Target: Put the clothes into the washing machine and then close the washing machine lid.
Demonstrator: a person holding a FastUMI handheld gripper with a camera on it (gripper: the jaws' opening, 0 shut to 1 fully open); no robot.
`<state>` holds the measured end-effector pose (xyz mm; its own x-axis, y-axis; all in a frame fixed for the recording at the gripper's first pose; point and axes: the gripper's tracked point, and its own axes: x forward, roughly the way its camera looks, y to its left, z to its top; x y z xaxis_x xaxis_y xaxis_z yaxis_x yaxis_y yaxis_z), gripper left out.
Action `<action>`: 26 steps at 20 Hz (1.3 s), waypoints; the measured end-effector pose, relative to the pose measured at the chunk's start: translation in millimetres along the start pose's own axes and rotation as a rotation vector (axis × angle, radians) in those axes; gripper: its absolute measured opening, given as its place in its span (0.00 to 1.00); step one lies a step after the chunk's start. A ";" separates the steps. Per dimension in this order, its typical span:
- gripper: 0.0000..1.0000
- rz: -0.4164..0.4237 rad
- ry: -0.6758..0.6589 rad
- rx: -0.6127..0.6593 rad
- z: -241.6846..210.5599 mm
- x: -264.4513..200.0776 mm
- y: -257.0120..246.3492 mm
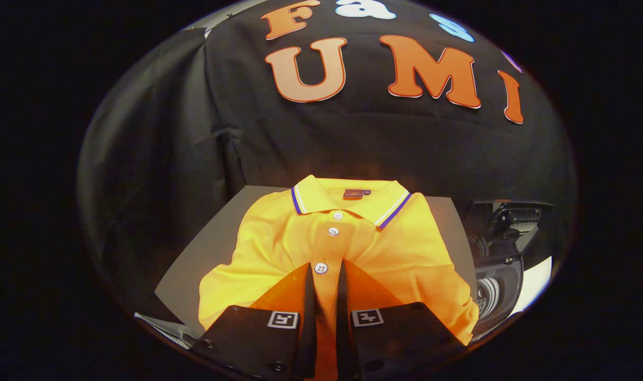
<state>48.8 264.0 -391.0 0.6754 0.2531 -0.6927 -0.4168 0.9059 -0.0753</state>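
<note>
A yellow-orange polo shirt (401, 248) with a striped collar and white buttons lies folded on a grey board (210, 248). My gripper (325, 264) is down on the shirt's front. Its two fingers stand close together, pinching a narrow strip of the button placket. The lowest button sits right at the fingertips, and the collar lies just beyond them. To the right of the board stands the washing machine (535, 280), white-bodied, with its dark lid (512, 219) raised and the drum opening (493, 291) showing below it.
The booth's black cloth wall hangs close behind the board and wraps around its left side. A strip of bare grey board shows on each side of the shirt. The machine's opening sits right beside the board's right edge.
</note>
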 end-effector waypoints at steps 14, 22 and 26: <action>0.17 0.029 -0.085 0.107 15.4 -55.2 -46.7; 0.17 -0.072 -0.206 0.167 52.7 -117.9 -126.6; 0.17 -0.140 -0.237 0.202 54.3 -145.1 -185.6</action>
<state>61.1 77.5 -237.6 0.8500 0.1716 -0.4981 -0.1968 0.9804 0.0020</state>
